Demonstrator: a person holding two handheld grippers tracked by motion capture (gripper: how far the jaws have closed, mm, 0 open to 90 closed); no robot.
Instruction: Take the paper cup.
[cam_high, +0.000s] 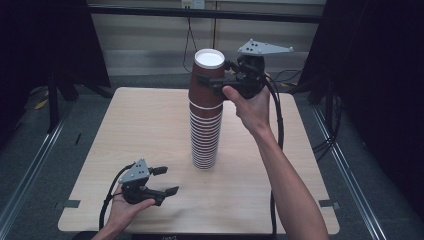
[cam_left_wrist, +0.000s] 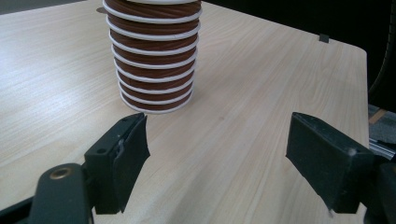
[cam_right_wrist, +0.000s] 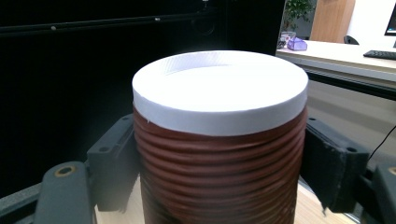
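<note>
A tall stack of upside-down brown paper cups (cam_high: 205, 135) with white rims stands at the middle of the wooden table (cam_high: 125, 130). Its lower rims (cam_left_wrist: 154, 70) fill the top of the left gripper view. The topmost cup (cam_high: 206, 82), white base up (cam_right_wrist: 219, 88), sits between the black jaws of my right gripper (cam_high: 212, 75), whose pads (cam_right_wrist: 114, 158) press on its ribbed sides. My left gripper (cam_high: 167, 180) rests low near the table's front left, pointing toward the stack's foot, jaws (cam_left_wrist: 217, 163) wide apart with nothing between them.
Bare tabletop (cam_left_wrist: 261, 93) lies around the stack on all sides. The table's far right corner (cam_left_wrist: 355, 46) drops off to dark floor. Black frame posts (cam_high: 52, 95) and floor rails (cam_high: 30, 170) flank the table, and cables (cam_high: 277, 125) trail from the right gripper.
</note>
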